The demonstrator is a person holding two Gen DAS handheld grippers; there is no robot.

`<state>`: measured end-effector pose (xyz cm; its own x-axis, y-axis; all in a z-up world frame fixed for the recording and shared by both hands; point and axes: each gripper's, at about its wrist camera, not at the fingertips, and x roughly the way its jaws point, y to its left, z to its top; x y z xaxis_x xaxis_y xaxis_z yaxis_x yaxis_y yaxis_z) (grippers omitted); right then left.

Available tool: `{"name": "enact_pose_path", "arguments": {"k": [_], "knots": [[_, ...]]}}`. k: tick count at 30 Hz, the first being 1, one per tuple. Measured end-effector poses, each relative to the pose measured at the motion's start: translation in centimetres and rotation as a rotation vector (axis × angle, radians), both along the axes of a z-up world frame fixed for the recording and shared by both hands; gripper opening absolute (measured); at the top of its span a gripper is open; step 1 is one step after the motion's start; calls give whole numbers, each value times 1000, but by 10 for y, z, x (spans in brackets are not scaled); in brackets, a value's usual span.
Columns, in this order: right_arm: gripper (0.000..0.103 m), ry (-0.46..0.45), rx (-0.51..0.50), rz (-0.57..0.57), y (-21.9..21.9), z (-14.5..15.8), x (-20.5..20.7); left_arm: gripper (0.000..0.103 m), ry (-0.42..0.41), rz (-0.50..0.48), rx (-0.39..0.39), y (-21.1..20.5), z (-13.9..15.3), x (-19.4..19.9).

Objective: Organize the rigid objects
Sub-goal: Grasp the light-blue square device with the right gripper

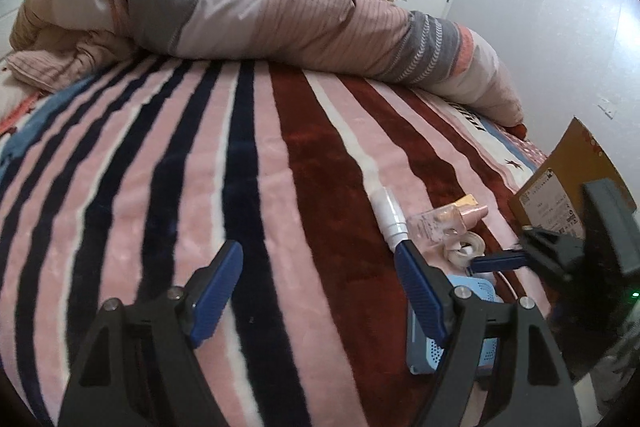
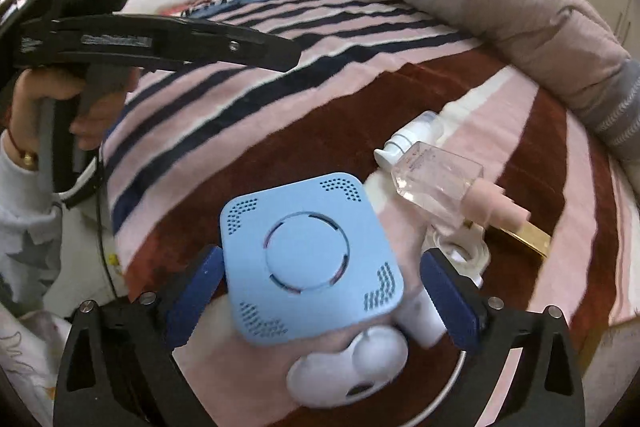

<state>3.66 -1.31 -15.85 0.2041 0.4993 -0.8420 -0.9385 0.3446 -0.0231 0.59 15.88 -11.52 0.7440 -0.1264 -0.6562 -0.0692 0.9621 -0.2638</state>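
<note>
Two pairs of tongs hang over a striped bed [image 1: 280,147], both pointing steeply down. Between the wide-spread pads of the right tongs [image 2: 320,291] lies one flat pale-blue box [image 2: 308,263] (square, rounded corners, round disc facing up), touched by neither pad. One clear bottle [image 2: 440,175] lies on its side beyond it, its pink pump [image 2: 496,207] pointing right; one white pump bottle [image 2: 412,139] lies along a pale stripe. One white rounded gadget [image 2: 352,367] sits nearest the camera. Left tongs [image 1: 320,287] stand open and empty over bare blanket, gripped by a hand [image 2: 48,107] in a pale sleeve
</note>
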Motion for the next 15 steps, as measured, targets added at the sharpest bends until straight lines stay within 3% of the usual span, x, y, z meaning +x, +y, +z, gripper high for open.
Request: {"name": "enact_pose_path", "arguments": {"k": [2,3,5,11,15], "knots": [[98,34,-17,24,6,-7,5,76,1,-10,-3,-1,-1,0],[85,39,-27,33,9,-10,6,76,1,-17,-1,-2,-1,1],[81,34,-15,33,11,-11,5,76,2,-29,-5,-4,0,2],[78,-83,55,-13,7,13,-4,76,-24,-114,-19,-21,12,1],[78,-182,120,-41,-2,43,-15,76,-77,-213,-102,-35,32,-2]]}}
